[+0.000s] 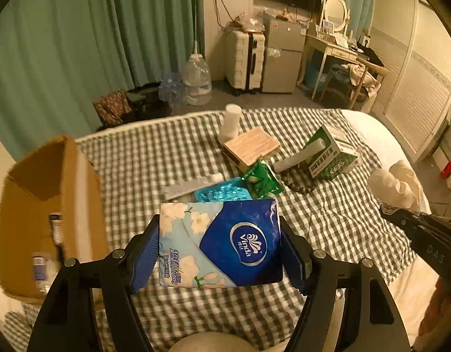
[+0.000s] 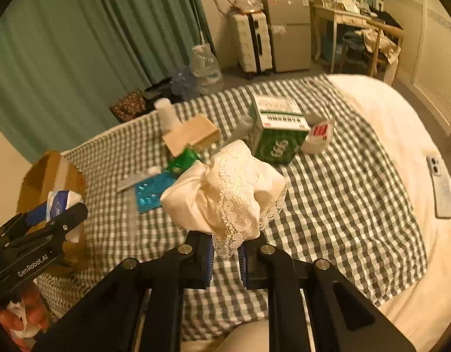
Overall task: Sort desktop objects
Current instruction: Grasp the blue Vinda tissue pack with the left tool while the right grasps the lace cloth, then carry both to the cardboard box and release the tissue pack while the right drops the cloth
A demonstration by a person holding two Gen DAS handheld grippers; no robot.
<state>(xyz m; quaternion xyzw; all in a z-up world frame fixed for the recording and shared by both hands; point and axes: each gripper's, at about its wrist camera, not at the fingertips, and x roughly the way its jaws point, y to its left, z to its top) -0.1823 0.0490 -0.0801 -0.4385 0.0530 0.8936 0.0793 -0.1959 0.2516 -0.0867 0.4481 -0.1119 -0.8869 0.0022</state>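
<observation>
My left gripper (image 1: 219, 243) is shut on a blue and white Vinda tissue pack (image 1: 222, 243), held above the checked cloth (image 1: 328, 220). In the right wrist view the right gripper (image 2: 225, 249) is shut on a cream lace-trimmed cloth (image 2: 228, 190) that bunches up above its fingers. The same cloth (image 1: 398, 184) and right gripper show at the right edge of the left wrist view. The left gripper (image 2: 61, 214) with the tissue pack (image 2: 59, 202) appears at the left, in front of the open cardboard box (image 2: 61, 176). The box (image 1: 49, 193) stands at the bed's left edge.
On the checked cloth lie a green carton (image 1: 334, 152), a wooden box (image 1: 252, 146), a white bottle (image 1: 230, 123), a green packet (image 1: 262, 180), a teal blister pack (image 1: 222, 193), a silver tube (image 1: 190, 186) and dark beads (image 1: 299, 179). A phone (image 2: 441, 187) rests on the white bedding.
</observation>
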